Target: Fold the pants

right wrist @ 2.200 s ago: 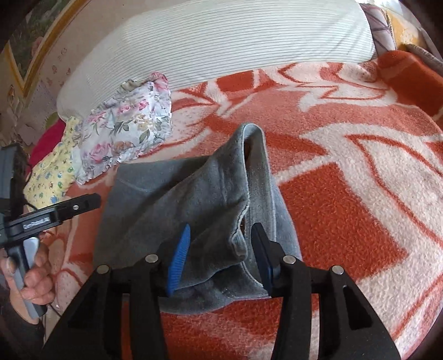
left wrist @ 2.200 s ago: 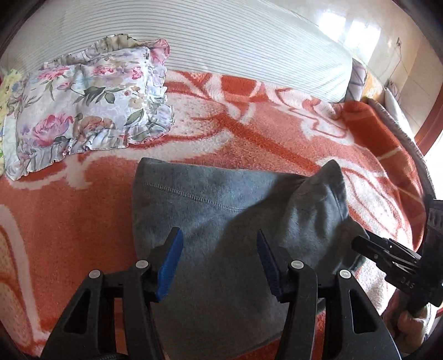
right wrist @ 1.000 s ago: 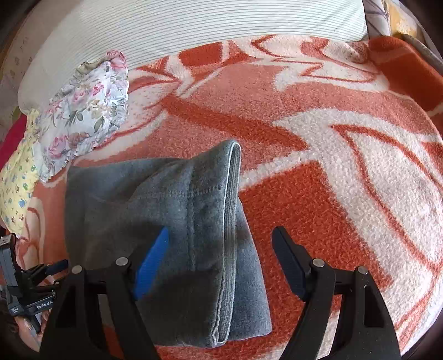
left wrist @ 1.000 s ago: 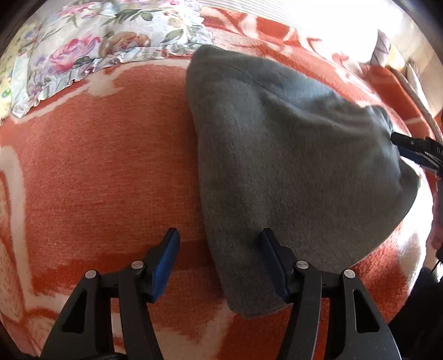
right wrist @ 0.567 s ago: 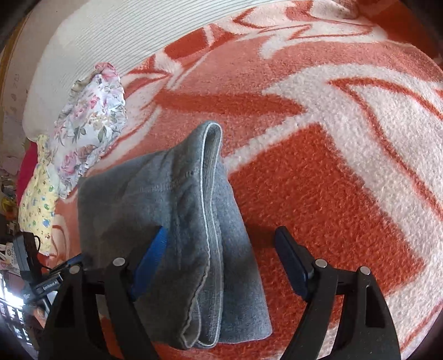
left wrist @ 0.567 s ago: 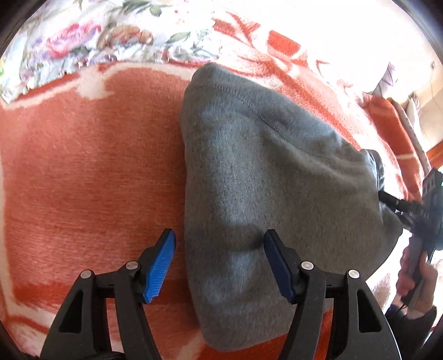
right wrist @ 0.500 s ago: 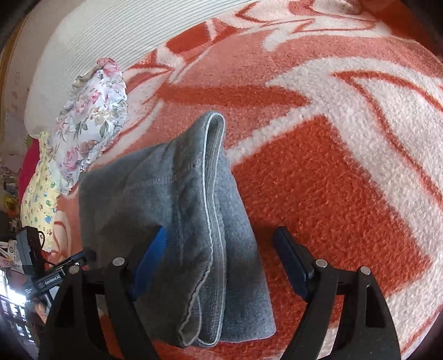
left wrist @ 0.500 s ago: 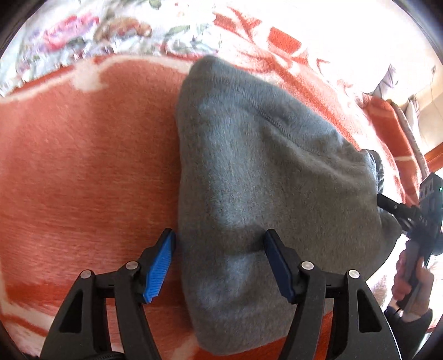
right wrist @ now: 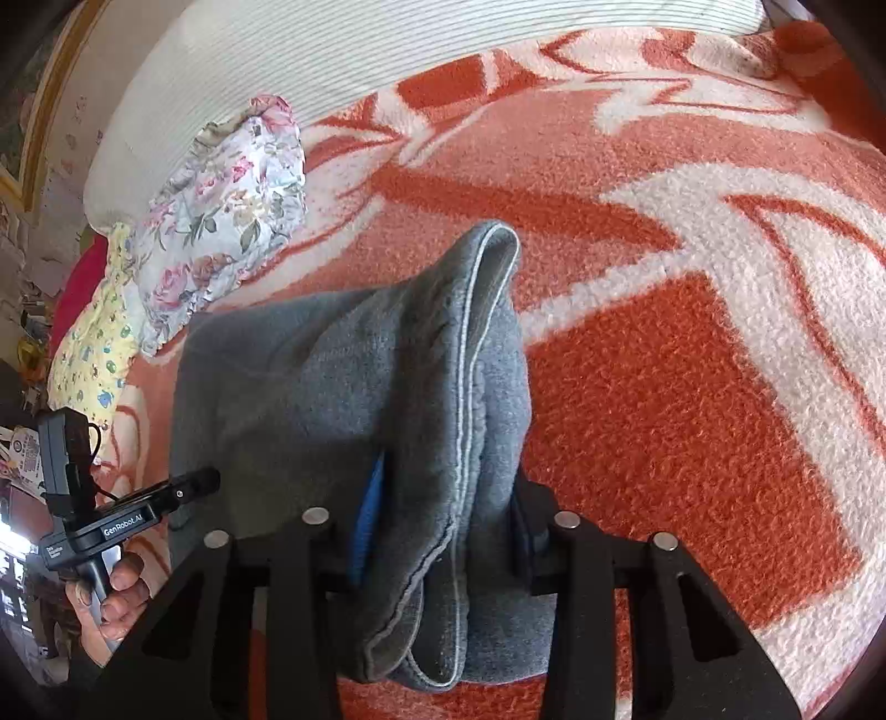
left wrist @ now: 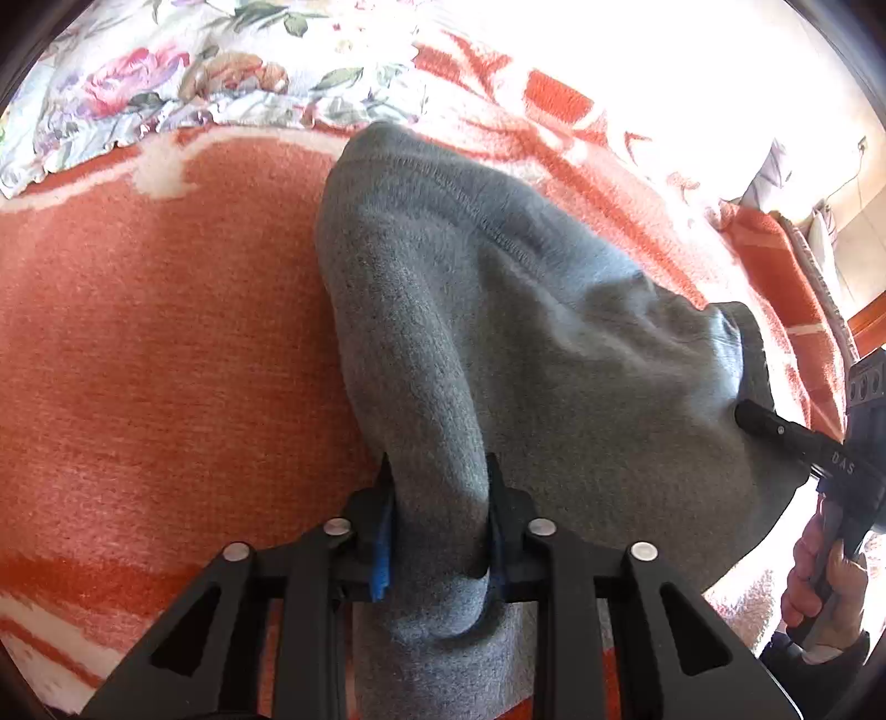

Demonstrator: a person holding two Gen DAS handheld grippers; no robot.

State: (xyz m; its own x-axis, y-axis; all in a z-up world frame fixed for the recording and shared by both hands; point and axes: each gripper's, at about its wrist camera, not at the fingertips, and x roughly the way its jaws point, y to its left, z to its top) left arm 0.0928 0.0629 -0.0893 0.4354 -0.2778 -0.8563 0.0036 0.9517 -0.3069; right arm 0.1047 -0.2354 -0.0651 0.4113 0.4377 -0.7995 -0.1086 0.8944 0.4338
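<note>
Pants: grey fleece pants (left wrist: 554, 343), folded into a thick bundle, lying on the bed near its front edge; a stitched hem runs across the far end, and layered edges show on your right side (right wrist: 470, 387).
Left tongs: your left tongs (left wrist: 437, 531) are pinching a raised ridge of the pants' left fold, blue pads pressed into the cloth from both sides.
Right tongs: your right tongs (right wrist: 443, 515) are clamped on the stacked layers at the pants' right edge, cloth bunched between the pads and hanging over the near side.
Bed cover: orange-and-white patterned blanket (right wrist: 692, 360) under the pants, spread over the whole bed.
Cushions: floral pillow with a ruffled edge (left wrist: 194, 66) just beyond the far left corner of the pants; a yellow printed pillow (right wrist: 94, 354) beside it, at the bed's left edge.
Bolster: white striped bolster (right wrist: 387, 50) along the far side of the bed.
Containers: you have none in view; nothing here holds the pants but the tongs and the bed.
</note>
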